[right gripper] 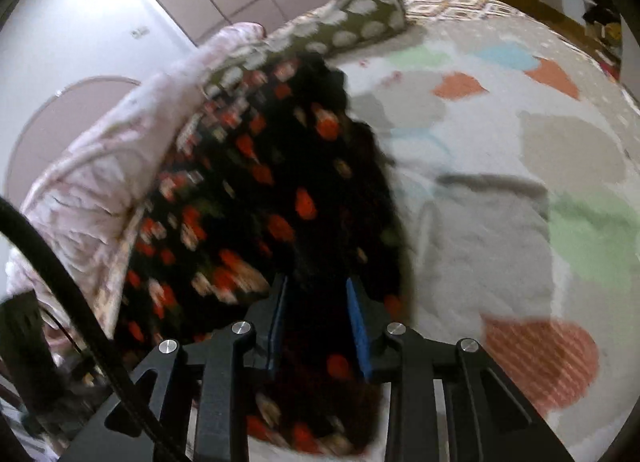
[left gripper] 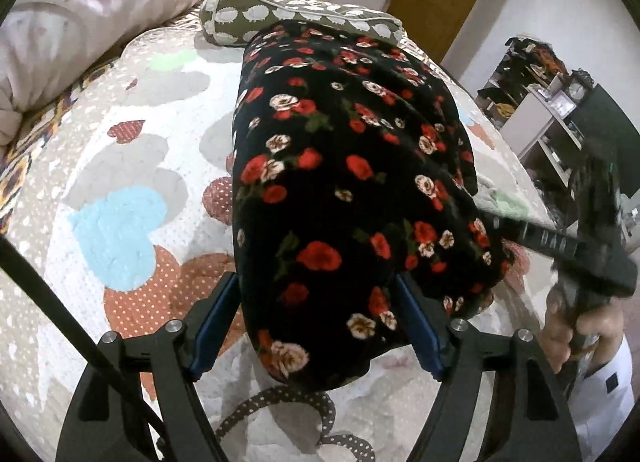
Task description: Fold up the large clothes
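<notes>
A thick black garment with red and cream roses (left gripper: 340,182) lies folded lengthwise on the bed, its far end against a pillow. My left gripper (left gripper: 316,314) straddles its near end, jaws wide, and the blue pads (left gripper: 216,314) press on the bulky fold from both sides. In the right wrist view the same garment (right gripper: 256,198) is blurred. My right gripper (right gripper: 318,318) has its jaws narrow on the garment's right edge, with dark cloth filling the gap. The left wrist view shows the right gripper (left gripper: 504,230) at that edge, held by a hand (left gripper: 568,334).
The quilted bedspread (left gripper: 120,222) with coloured hearts lies under everything. An olive pillow with white sheep (left gripper: 280,14) sits at the head, a pink bundled blanket (left gripper: 80,18) at the far left. Shelves and a dark screen (left gripper: 560,110) stand beyond the bed's right side.
</notes>
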